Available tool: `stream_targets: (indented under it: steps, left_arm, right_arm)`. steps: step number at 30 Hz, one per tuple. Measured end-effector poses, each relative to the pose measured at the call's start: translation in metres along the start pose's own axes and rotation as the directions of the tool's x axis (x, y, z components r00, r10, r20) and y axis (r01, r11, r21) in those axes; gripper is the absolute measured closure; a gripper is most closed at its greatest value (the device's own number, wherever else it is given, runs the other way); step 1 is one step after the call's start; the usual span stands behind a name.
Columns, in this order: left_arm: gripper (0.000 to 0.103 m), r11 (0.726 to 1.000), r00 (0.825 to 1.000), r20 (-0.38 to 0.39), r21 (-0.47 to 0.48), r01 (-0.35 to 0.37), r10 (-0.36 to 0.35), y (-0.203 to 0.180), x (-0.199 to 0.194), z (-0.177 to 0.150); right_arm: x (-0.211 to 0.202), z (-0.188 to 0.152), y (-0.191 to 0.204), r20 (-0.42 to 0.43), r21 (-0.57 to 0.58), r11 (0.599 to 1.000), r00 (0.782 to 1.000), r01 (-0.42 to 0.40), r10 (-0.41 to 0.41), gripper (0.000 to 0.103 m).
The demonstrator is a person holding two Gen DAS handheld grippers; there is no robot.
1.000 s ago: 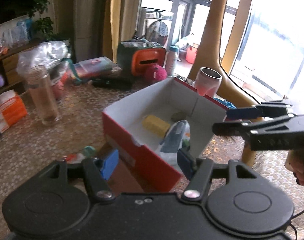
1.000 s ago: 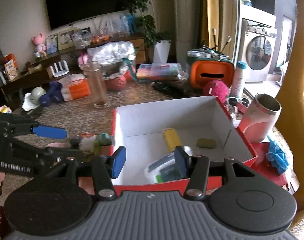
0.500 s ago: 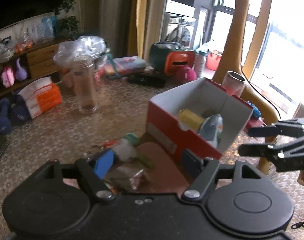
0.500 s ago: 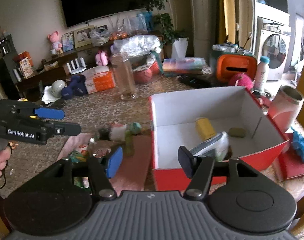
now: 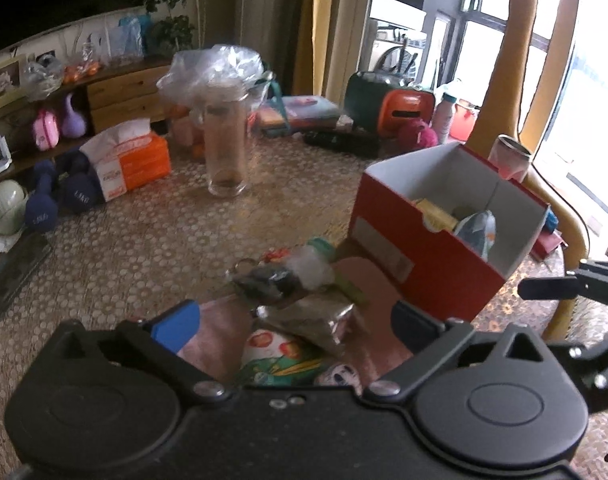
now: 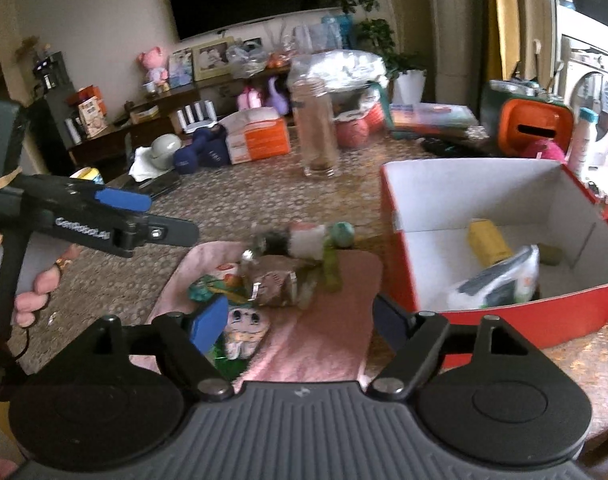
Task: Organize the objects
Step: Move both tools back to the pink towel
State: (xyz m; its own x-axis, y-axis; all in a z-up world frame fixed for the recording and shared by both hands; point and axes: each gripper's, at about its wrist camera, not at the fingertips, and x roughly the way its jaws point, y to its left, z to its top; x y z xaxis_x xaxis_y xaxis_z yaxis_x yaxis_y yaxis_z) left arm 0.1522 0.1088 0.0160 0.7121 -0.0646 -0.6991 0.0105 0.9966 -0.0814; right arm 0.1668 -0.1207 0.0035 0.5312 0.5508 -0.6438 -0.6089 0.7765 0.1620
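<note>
A red box [image 5: 423, 256] with a white inside [image 6: 483, 184] stands on the right and holds a yellow block [image 6: 487, 240] and a plastic packet [image 6: 499, 280]. Left of it a pink cloth [image 6: 335, 320] carries a pile of small items: a foil packet [image 5: 307, 320] [image 6: 276, 286], a small bottle with a green cap [image 5: 311, 264] [image 6: 307, 240] and a colourful wrapper [image 5: 280, 356]. My left gripper [image 5: 294, 326] hangs over the pile, its jaws opening, with nothing pressed between the pads. My right gripper [image 6: 300, 322] also hovers there, opening and holding nothing.
Behind the pile, a tall glass jar [image 5: 226, 148] stands on the patterned tablecloth. An orange tissue box [image 5: 132, 160] and blue dumbbells [image 5: 60, 196] lie at the far left. A steel tumbler [image 5: 511, 156] stands behind the box. An orange bin [image 6: 535, 128] is at the back.
Both grippers have swung left and down from over the red box to over the pile on the pink cloth. Both pairs of jaws have widened.
</note>
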Motion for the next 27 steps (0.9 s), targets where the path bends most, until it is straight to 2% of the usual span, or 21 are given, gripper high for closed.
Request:
stream_targets:
  steps: [10,16,27]
  left_arm:
    - [0.001,0.996,0.995,-0.096,-0.079,-0.045,0.037,0.031,0.037,-0.027]
    - [0.001,0.991,0.991,-0.123,-0.118,-0.057,0.042,0.043,0.052,-0.039]
    - [0.001,0.990,0.986,-0.153,-0.116,-0.078,0.060,0.045,0.073,-0.049]
  right_arm:
    - [0.034,-0.017,0.027,-0.045,-0.063,0.998,0.999,-0.016,0.013,0.023]
    - [0.057,-0.024,0.034,-0.077,-0.074,0.997,0.997,-0.037,0.031,0.023]
    - [0.101,-0.031,0.044,-0.142,-0.089,0.995,0.989,-0.044,0.031,0.023]
